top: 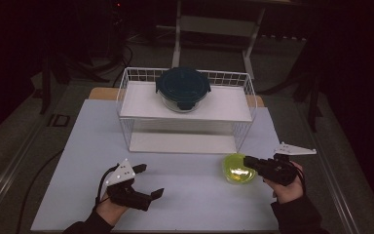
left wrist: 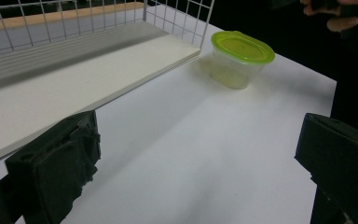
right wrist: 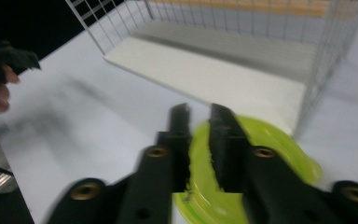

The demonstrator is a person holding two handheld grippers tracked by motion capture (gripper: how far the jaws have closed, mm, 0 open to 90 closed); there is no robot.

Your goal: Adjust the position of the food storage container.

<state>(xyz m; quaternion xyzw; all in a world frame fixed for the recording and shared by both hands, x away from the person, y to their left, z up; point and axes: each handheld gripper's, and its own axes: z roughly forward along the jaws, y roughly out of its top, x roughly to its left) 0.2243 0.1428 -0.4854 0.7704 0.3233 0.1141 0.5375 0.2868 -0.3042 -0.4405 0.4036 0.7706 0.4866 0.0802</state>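
A small clear tub with a yellow-green lid stands on the white table, just in front of the wire rack's right corner. My right gripper reaches over the tub's lid from the right. Its jaws stand nearly together with only a thin slit between them, and I see nothing held there. My left gripper rests low over the table at the front left, open wide with nothing between its fingers, pointing toward the tub.
A white wire rack with two white shelves stands at the back of the table. A round glass container with a dark teal lid sits on its upper shelf. The floor around is dark.
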